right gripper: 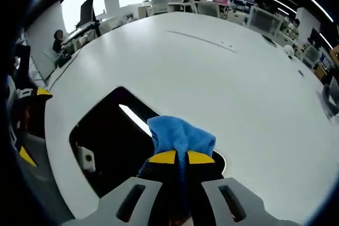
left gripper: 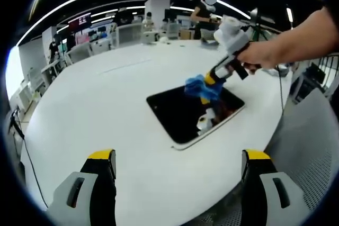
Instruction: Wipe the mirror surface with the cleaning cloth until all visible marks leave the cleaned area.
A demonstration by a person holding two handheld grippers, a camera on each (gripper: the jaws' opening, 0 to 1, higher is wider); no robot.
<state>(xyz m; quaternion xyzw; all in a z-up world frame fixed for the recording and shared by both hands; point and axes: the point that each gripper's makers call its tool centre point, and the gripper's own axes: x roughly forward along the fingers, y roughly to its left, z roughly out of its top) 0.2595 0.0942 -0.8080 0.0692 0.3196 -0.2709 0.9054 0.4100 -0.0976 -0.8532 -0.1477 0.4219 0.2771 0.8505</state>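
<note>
Right gripper view has the right gripper [right gripper: 178,157] clamped on the blue cloth [right gripper: 180,133], pressing it onto the dark mirror [right gripper: 111,136] on the white table [right gripper: 222,78], while the left gripper [left gripper: 177,162] hangs wide apart, holding nothing.

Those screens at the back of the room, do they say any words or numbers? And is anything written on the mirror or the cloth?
No text can be read.
Far screen: bright marks, too blurred to read.
Mirror: no writing, just reflections.
Blue cloth: plain, no label showing.

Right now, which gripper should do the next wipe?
Right. The right gripper is shut on the cloth over the mirror; the left gripper is open, back off the mirror.
</note>
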